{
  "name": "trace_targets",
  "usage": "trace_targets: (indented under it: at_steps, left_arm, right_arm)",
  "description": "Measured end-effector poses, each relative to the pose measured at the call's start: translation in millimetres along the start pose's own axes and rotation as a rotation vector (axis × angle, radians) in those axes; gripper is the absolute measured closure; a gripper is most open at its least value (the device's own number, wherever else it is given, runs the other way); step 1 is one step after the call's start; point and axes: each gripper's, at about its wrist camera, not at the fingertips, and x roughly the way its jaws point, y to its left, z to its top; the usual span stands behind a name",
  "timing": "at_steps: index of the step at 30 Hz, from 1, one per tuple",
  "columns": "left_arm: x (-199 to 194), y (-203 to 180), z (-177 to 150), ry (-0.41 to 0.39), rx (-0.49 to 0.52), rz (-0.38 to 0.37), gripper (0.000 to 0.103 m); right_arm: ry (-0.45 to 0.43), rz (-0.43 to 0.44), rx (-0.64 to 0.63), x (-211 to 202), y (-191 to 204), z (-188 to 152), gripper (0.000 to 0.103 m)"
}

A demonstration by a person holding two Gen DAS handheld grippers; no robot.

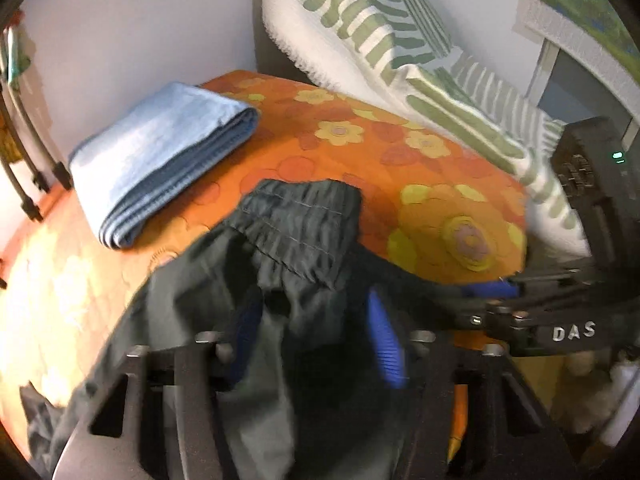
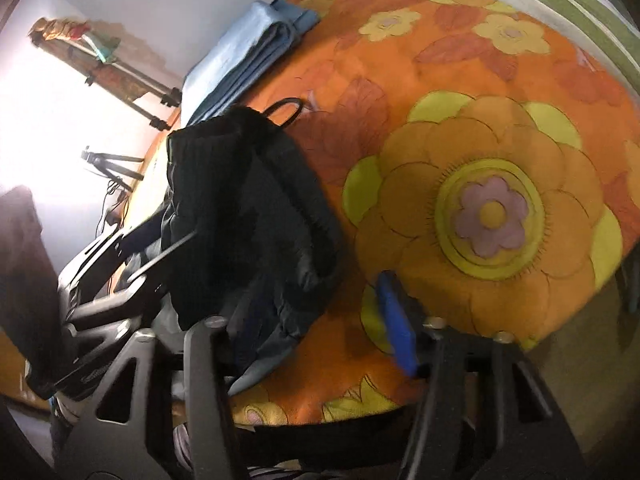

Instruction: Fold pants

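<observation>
Here, at the bottom centre of the left wrist view, the left gripper [image 1: 316, 344] has dark cloth bunched between its blue pads: it seems to be clamped on the pants [image 1: 292, 240], though blur hides the exact pinch. The elastic waistband stands up just above the fingers, in the middle of the frame, and the rest of the garment drapes down toward the lower left.

In the right wrist view the right gripper [image 2: 320, 328] sits at the bottom of the frame with its jaws spread wide. One blue pad [image 2: 396, 320] is bare, over the orange floral bedspread [image 2: 492, 208]; the other finger is buried behind the fabric, so whether it grips anything I cannot tell for sure. The pants [image 2: 248, 208] lie left of centre there, their long axis running from the lower middle up toward the upper left, with a drawstring loop at the far end.

So the garment lies ahead and to the left of the right gripper, and the left one is nearer it.

Farther off, a folded blue towel [image 1: 160, 152] rests in the left wrist view's upper left, well apart from the pants, and a green-striped pillow [image 1: 360, 20] fills the upper right.
</observation>
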Motion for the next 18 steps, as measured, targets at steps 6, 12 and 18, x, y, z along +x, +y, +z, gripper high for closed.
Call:
trace_targets:
  at_steps: [6,12,18]
  left_arm:
    - [2,6,3,-0.026,-0.027,-0.025,0.097]
    - [-28,-25,-6,-0.059,0.068,-0.116,0.097]
    - [-8,-58,-27,0.025,0.218,-0.106,0.098]
  right_arm:
    - [0.021,0.036,-0.022,6,-2,4,0.08]
    - [-0.002,0.111,0.011,1,-10,5,0.085]
    - [-0.035,0.189,0.084,-8,-31,3,0.086]
